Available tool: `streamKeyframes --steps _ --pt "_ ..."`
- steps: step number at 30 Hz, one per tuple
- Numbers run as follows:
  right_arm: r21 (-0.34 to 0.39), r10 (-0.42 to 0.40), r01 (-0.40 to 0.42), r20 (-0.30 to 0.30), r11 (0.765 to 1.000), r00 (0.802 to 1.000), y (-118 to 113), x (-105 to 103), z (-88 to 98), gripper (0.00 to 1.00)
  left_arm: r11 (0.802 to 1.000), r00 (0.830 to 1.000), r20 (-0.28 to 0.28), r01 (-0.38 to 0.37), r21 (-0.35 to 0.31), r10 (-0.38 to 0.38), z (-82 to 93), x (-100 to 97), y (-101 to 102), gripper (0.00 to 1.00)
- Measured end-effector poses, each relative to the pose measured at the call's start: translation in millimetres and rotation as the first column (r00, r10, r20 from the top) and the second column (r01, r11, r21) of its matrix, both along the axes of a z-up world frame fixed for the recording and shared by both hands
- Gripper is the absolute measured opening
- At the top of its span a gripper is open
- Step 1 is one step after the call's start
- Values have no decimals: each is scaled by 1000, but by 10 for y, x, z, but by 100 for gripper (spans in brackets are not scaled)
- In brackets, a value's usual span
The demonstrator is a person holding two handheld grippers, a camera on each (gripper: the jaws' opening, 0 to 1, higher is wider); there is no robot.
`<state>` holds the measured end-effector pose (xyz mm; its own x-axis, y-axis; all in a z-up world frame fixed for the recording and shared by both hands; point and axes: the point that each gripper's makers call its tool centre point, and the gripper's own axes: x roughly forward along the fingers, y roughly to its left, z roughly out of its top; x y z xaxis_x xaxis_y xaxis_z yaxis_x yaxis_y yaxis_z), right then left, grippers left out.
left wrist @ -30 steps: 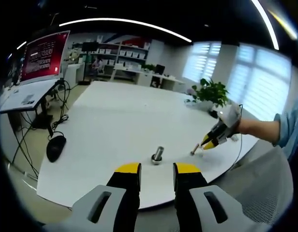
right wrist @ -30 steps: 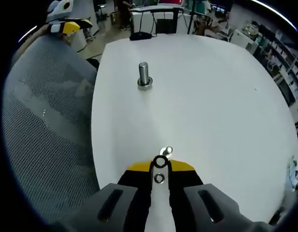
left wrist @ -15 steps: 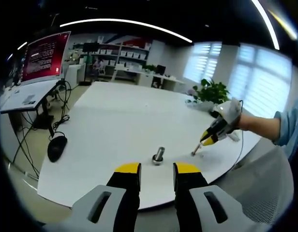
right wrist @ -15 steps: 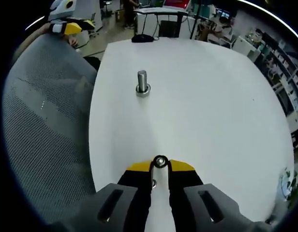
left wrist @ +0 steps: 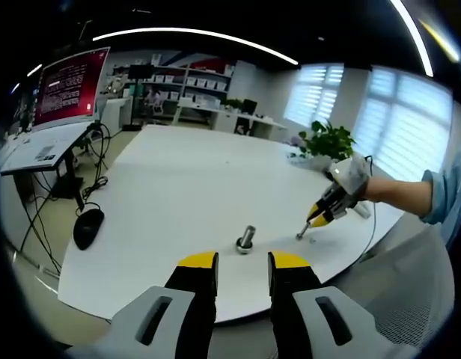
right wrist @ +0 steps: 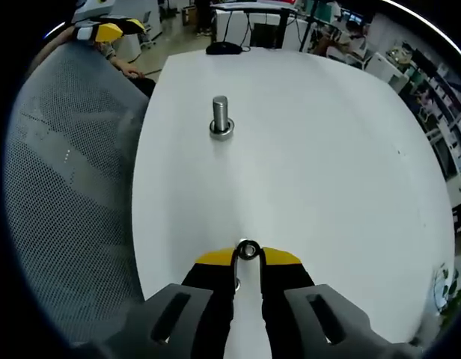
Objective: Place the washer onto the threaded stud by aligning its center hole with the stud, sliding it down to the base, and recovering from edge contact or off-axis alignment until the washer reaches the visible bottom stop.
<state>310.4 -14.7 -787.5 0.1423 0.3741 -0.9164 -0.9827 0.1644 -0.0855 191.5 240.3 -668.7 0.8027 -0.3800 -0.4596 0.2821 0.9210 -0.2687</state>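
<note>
Daylight from the blinds falls across the big white table (left wrist: 178, 179), and in the left gripper view the left tongs (left wrist: 242, 263) hang back off its near edge, jaws apart with nothing between them. Beyond them the threaded stud (left wrist: 245, 239) stands upright on its base near that edge, and to its right the right tongs (left wrist: 311, 221) come in on a person's hand (left wrist: 353, 179), tips angled down close over the table with something small and metallic at the tip; from here it is too small to make out. A potted plant (left wrist: 325, 142) sits at the far rim, a black mouse (left wrist: 87, 226) lies on the floor to the left, and a red-lit monitor (left wrist: 68, 86) stands on a side desk. In the right gripper view the right tongs (right wrist: 247, 256) are nearly together, clamped on the washer (right wrist: 248, 250), which stands on edge between the tips with its hole facing the camera. The threaded stud (right wrist: 219, 117) lies straight ahead and a little left, well apart from the washer, its long axis upright; a mesh chair back (right wrist: 66, 187) fills the left side. By my reckoning the right hand is the one to carry it, and the washer must be laid flat before its hole can meet the stud's top.
</note>
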Motion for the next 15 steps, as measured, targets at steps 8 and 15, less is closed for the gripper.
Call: streamKeyframes --steps 8,15 --pt "-38 24 -24 -10 999 1000 35 -2 -160 14 1000 1000 -5 0 0 0 -9 -6 -5 24" --pt "-76 42 -44 -17 996 999 24 15 -301 14 1000 1000 -10 -1 0 1 -16 -9 -3 24"
